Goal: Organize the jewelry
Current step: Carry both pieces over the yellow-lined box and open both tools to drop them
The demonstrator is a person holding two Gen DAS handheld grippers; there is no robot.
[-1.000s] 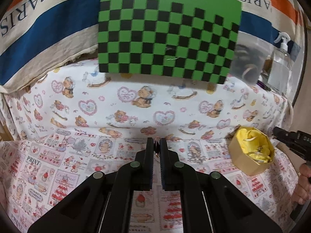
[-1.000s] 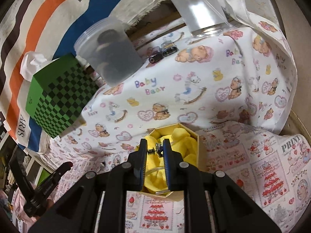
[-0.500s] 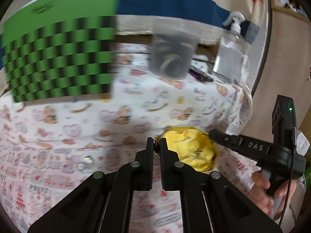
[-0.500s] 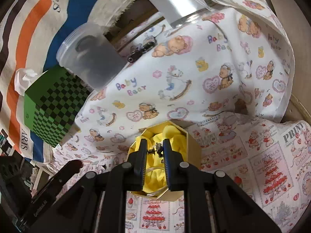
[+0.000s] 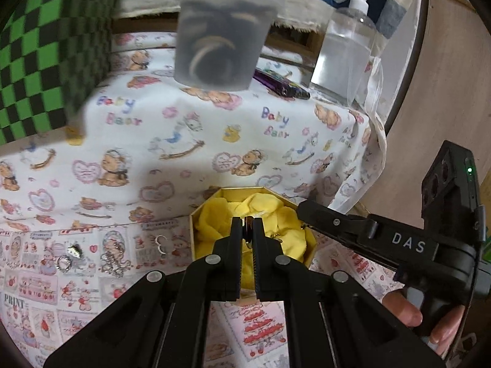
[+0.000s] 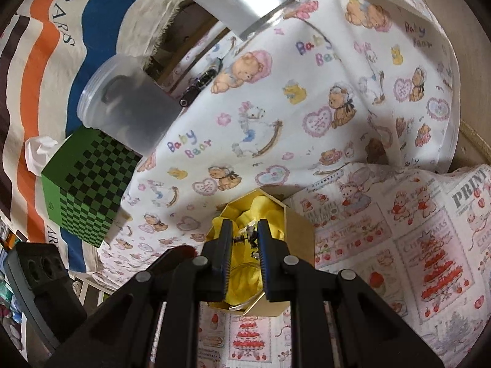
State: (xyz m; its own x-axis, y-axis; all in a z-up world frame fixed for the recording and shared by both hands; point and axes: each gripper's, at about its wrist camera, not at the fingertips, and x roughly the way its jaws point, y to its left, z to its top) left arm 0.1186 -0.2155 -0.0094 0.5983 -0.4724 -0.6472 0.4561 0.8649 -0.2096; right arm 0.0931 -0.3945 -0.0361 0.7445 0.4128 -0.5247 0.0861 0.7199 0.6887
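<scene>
A hexagonal cardboard box (image 5: 196,214) lined with yellow cloth (image 5: 276,211) sits on the printed tablecloth. My left gripper (image 5: 247,225) hovers over the box, shut on a small metallic jewelry piece (image 5: 248,223) at its tips. The right gripper (image 5: 302,211) reaches into the same box from the right. In the right wrist view that gripper (image 6: 244,230) is shut on a small dangling earring (image 6: 249,233) above the yellow cloth (image 6: 260,211). Several loose rings and earrings (image 5: 115,259) lie on the cloth left of the box.
A green checkered box (image 5: 36,61), a translucent lidded tub (image 5: 224,30), a clear spray bottle (image 5: 346,46) and a purple pen-like item (image 5: 279,84) stand at the back. A person's hand (image 5: 429,322) holds the right gripper. The cloth's edge (image 5: 374,153) drops off at the right.
My left gripper swung right, from facing the green checkered box to over the yellow-lined box. The right gripper rolled a little and stayed over the box.
</scene>
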